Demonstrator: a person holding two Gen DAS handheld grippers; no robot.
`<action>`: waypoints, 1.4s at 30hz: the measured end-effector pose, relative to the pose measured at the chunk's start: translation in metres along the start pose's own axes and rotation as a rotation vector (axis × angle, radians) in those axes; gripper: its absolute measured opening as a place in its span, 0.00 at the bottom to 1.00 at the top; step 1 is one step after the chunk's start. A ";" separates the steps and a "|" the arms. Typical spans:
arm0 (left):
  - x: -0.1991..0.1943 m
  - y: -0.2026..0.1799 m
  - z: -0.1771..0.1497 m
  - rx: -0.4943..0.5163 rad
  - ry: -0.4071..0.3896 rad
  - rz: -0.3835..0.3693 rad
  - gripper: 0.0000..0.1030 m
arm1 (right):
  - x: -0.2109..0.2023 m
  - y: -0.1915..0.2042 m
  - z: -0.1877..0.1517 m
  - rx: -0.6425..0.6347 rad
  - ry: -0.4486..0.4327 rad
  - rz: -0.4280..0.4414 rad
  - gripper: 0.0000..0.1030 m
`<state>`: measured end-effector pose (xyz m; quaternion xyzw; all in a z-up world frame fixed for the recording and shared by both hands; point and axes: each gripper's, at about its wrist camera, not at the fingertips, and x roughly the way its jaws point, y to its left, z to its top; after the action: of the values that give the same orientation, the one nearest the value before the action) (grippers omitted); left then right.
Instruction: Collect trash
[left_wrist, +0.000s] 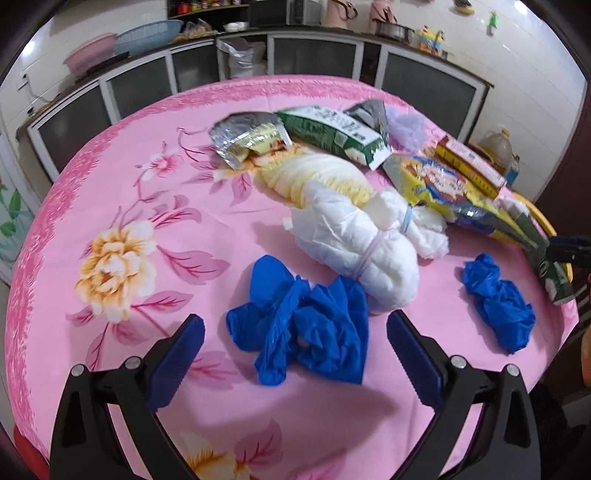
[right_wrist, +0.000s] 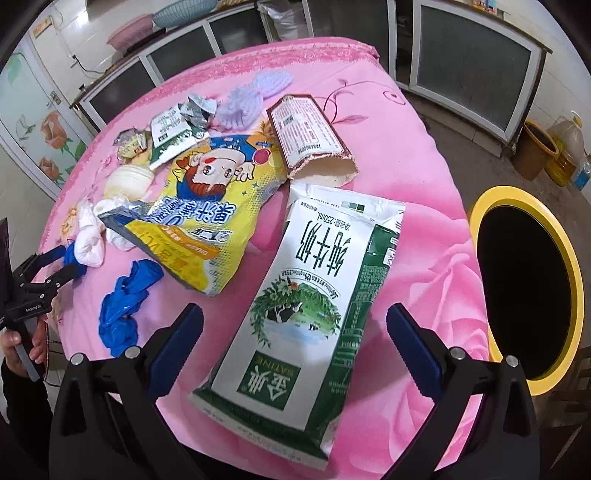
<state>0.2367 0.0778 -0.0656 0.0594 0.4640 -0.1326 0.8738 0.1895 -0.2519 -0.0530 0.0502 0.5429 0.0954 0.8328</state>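
Observation:
In the left wrist view my left gripper (left_wrist: 295, 343) is open, its fingers on either side of a crumpled blue glove (left_wrist: 303, 321) lying on the pink flowered tablecloth (left_wrist: 110, 206). Just behind the glove lies a white tied bundle (left_wrist: 354, 243). A second blue glove (left_wrist: 498, 299) lies to the right. In the right wrist view my right gripper (right_wrist: 295, 332) is open over a flattened green-and-white milk carton (right_wrist: 303, 306), which lies between its fingers. A yellow-rimmed bin (right_wrist: 528, 284) with a dark opening stands just off the table's right edge.
More trash lies farther back: a yellow snack bag (right_wrist: 207, 218), a torn brown box (right_wrist: 310, 136), a second green carton (left_wrist: 332, 133), a foil wrapper (left_wrist: 247, 136) and a lilac scrap (right_wrist: 243, 99). Cabinets (left_wrist: 424, 81) line the wall. An oil jug (right_wrist: 565, 144) stands on the floor.

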 end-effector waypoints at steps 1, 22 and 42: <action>0.003 -0.001 0.001 0.003 0.007 0.002 0.93 | 0.003 0.000 0.001 0.000 0.010 -0.002 0.93; 0.027 -0.004 0.018 0.037 0.042 -0.059 0.47 | 0.030 -0.001 0.011 -0.005 0.099 -0.082 0.65; -0.046 0.017 0.007 -0.031 -0.071 -0.038 0.12 | -0.023 -0.008 -0.006 0.011 -0.008 -0.043 0.56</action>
<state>0.2226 0.1003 -0.0243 0.0320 0.4359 -0.1441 0.8878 0.1764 -0.2646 -0.0364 0.0435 0.5411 0.0745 0.8365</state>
